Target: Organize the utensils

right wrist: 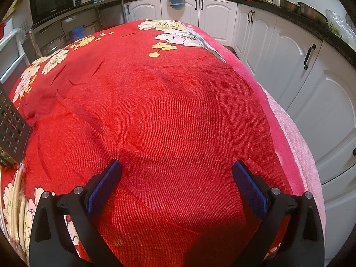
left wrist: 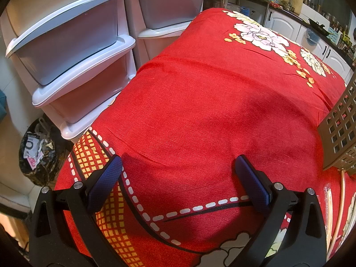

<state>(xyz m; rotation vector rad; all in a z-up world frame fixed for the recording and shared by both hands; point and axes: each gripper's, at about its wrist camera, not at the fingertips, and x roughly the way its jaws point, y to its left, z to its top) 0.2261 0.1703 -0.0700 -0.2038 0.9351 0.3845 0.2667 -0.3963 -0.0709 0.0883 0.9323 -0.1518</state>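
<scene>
Left wrist: basket (left wrist: 340, 131) right of empty, spread left gripper (left wrist: 178, 166)

left claw (left wrist: 178, 164): black frame | blue textured pads | silver screws | right claw (right wrist: 176, 166): identical build

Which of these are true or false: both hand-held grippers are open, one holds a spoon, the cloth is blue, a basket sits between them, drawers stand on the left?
1. Both the left hand-held gripper and the right hand-held gripper are open. True.
2. One holds a spoon. False: nothing is between either one's fingers.
3. The cloth is blue. False: it is red with flowers.
4. A slotted basket sits at the right edge of the left view. True.
5. White plastic drawers stand left of the table. True.
</scene>
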